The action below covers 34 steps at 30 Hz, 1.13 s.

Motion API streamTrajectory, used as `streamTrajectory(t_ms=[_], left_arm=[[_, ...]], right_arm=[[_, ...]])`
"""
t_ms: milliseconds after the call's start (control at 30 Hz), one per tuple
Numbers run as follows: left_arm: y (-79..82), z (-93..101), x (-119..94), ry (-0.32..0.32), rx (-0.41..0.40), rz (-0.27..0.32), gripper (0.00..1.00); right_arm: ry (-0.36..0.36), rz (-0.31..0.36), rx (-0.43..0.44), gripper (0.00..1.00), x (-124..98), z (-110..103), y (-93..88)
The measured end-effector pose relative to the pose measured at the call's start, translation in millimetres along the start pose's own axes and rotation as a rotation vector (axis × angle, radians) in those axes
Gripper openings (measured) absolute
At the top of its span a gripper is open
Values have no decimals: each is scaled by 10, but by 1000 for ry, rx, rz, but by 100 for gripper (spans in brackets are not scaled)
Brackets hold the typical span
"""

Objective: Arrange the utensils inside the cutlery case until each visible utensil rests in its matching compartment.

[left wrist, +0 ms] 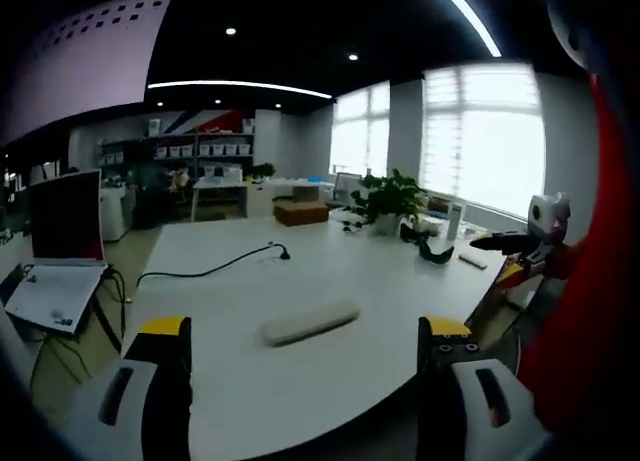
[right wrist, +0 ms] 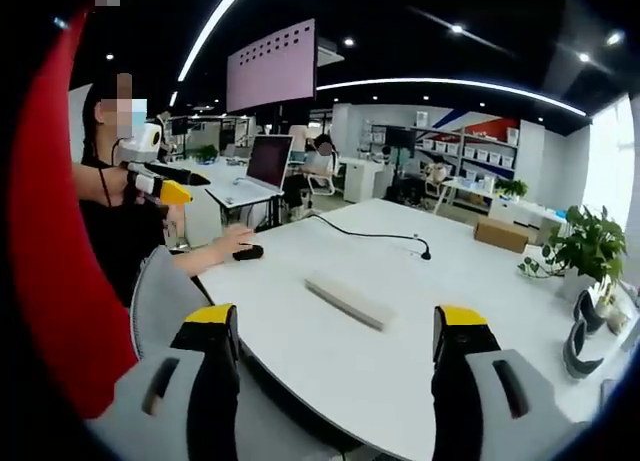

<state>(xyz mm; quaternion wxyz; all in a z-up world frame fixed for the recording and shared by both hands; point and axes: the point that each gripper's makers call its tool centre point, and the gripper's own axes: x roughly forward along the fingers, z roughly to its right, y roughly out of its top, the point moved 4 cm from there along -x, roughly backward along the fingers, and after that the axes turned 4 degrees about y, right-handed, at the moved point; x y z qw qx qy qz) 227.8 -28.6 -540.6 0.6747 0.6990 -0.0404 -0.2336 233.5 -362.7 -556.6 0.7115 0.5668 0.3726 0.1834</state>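
left fingers: left gripper (left wrist: 305, 356), black fingers tipped yellow, spread wide, nothing between them, held above the near edge of the surface.
right fingers: right gripper (right wrist: 338, 346), same build, also spread and empty; in the left gripper view it pokes in from the right.
task's thing: long pale closed cutlery case (left wrist: 309, 322), rounded ends, lying flat alone on the surface, ahead of both pairs of fingers, apart from them; lid looks shut, no utensils visible.
surface: broad white table (left wrist: 260, 381), a thin black cable with small stand (right wrist: 372, 235) beyond the case.
further out: green potted plant (left wrist: 388, 196) at the far edge; open laptop (left wrist: 62, 246) on a side stand.
risk: light case on a smooth top, a one-sided push would likely skate or spin it off line.
risk: lid forced open without the base pinned, utensils may spill out.
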Motion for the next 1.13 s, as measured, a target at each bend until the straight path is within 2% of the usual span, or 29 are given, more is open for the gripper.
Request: streamTrajectory(t_ms=[100, 333, 500, 733, 1133], left_arm=[[-11, 25, 29, -1, -22, -5, 87], [33, 64, 30, 14, -6, 4, 90], [-13, 39, -9, 34, -21, -21, 90], [-48, 41, -27, 58, -43, -47, 89], [-21, 44, -46, 73, -38, -58, 89]], right_arm=[[2, -28, -7, 76, 33, -20, -30], [19, -9, -45, 78, 77, -87, 52], [14, -30, -27, 78, 67, -59, -11], [12, -35, -5, 74, 103, 11, -9], [40, -39, -58, 74, 134, 14, 12]])
